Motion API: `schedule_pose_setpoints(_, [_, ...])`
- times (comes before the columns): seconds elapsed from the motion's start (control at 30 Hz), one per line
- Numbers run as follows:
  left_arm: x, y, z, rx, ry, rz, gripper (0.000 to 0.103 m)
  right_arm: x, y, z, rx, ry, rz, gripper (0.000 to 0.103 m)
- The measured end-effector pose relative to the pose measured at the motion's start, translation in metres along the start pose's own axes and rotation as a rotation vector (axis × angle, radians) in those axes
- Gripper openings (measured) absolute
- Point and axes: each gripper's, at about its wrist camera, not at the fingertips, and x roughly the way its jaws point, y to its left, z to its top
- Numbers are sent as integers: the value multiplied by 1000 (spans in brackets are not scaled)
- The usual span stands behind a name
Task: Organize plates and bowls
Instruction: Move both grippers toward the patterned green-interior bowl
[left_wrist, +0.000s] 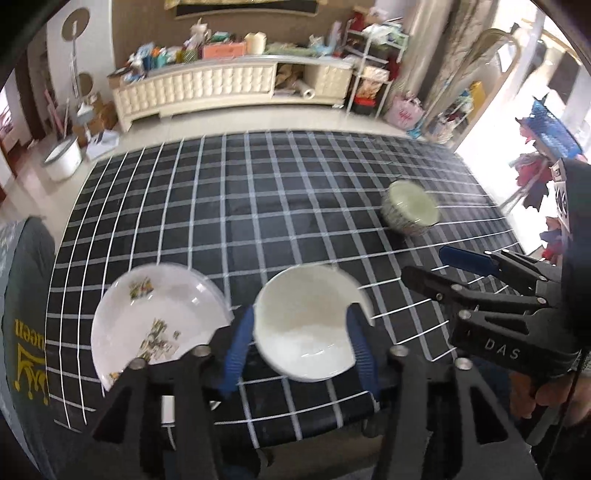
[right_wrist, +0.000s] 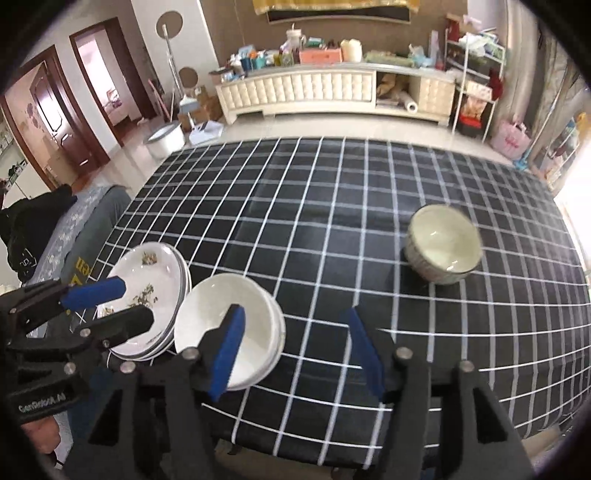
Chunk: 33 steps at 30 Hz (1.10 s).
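Note:
A stack of white flowered plates (left_wrist: 155, 317) (right_wrist: 147, 291) sits near the table's front left. Beside it on the right is a stack of plain white bowls (left_wrist: 306, 325) (right_wrist: 229, 328). A patterned bowl with a pale inside (left_wrist: 410, 212) (right_wrist: 443, 243) stands alone to the right. My left gripper (left_wrist: 301, 350) is open, its blue pads on either side of the white bowls without closing on them; it also shows in the right wrist view (right_wrist: 107, 302). My right gripper (right_wrist: 295, 354) is open and empty over the bare cloth right of the white bowls; it also shows in the left wrist view (left_wrist: 436, 266).
The table wears a black cloth with a white grid (right_wrist: 332, 206). A grey cushion with yellow print (left_wrist: 26, 314) lies off the left edge. A cream cabinet with clutter (right_wrist: 332, 88) and a white tub (right_wrist: 164, 138) stand on the floor beyond.

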Motion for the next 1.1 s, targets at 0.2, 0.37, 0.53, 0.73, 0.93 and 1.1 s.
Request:
schedule_pose_setpoints(0.2, [-8, -37, 20, 43, -33, -14, 64, -27, -26, 6, 20, -47, -52, 75])
schedule_pose_setpoints(0.37, [-3, -62, 39, 60, -44, -22, 68, -41, -60, 9, 60, -64, -92, 75])
schedule_pose_setpoints(0.53, [10, -87, 54, 81, -34, -25, 68, -39, -90, 12, 106, -60, -98, 75])
schedule_pose_setpoints(0.73, [33, -114, 75, 104, -19, -7, 68, -34, -124, 21, 123, -44, -134, 75])
schedule_pose_setpoints(0.93, [66, -135, 99, 130, 22, 14, 68, -23, -158, 33, 149, -21, -168, 75])
schedule_pose_setpoints(1.1, [100, -147, 119, 144, 69, 22, 68, -6, -181, 42, 165, 6, -173, 75])
